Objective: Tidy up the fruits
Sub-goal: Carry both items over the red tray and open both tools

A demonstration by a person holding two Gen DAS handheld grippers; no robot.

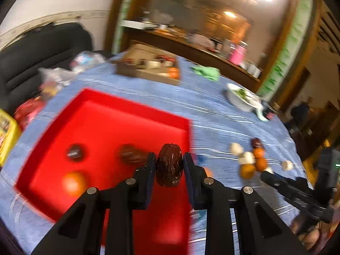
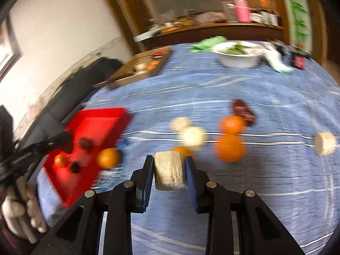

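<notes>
Left tongs [image 1: 167,165] clamped on a dark wrinkled date [image 1: 169,165], held above the red tray's [image 1: 136,106] right edge; inside the tray lie two dark fruits and an orange [image 1: 74,183]. Right tongs [image 2: 170,171] clenched on a pale block [image 2: 169,173] over the blue tablecloth [image 2: 233,89], loose oranges [image 2: 230,147] just beyond.

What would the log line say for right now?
left gripper: shut on date | over red tray | right gripper: shut on pale block
</notes>
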